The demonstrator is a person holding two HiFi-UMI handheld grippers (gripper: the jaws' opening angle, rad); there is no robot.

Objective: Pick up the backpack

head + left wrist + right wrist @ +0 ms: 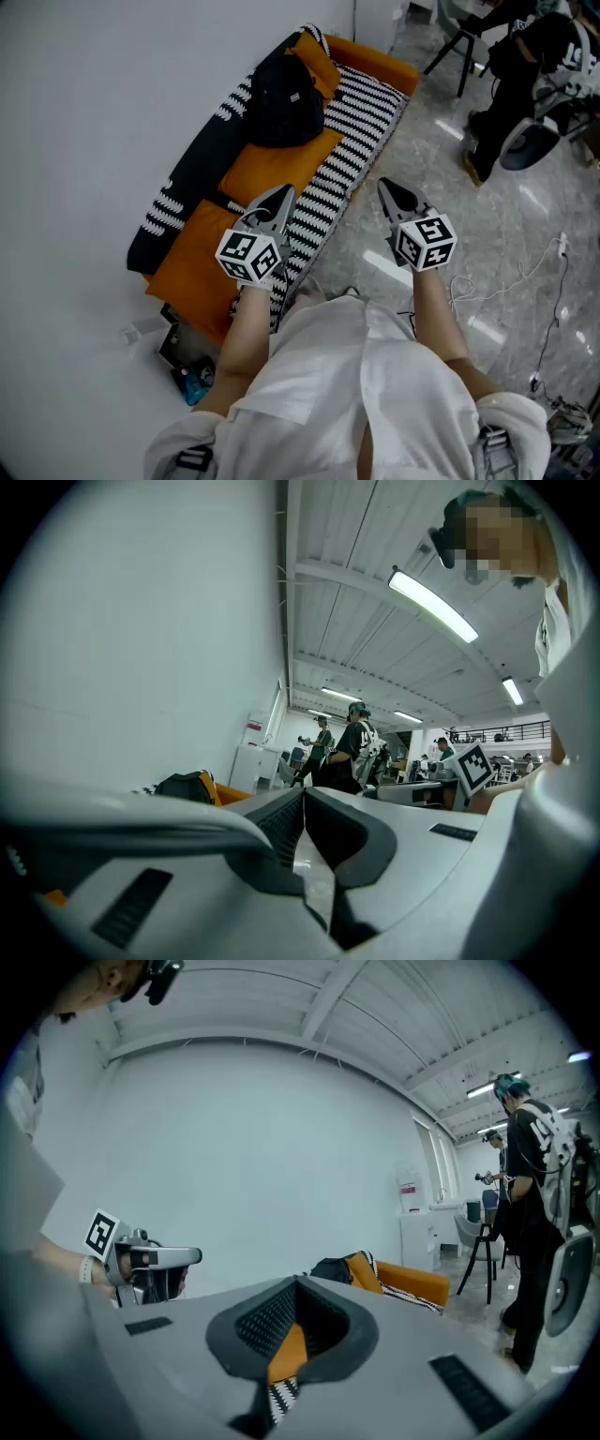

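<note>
Backpack (284,98): lying black and slumped at the far end of the sofa (373,60), leaning on an orange cushion (314,58).
Left claw (279,195): hovering over the sofa's near half, jaws pressed together, gripping nothing.
Right claw (388,187): hanging just off the sofa's front edge, above the floor, jaws closed tight, empty.
Direction to backpack: lying ahead of both claws, along the sofa's length, towards the wall side.
Nearer claw: judging the left, being over the sofa seat.
Coming move: probably needing a forward reach with the jaws opening.
</note>
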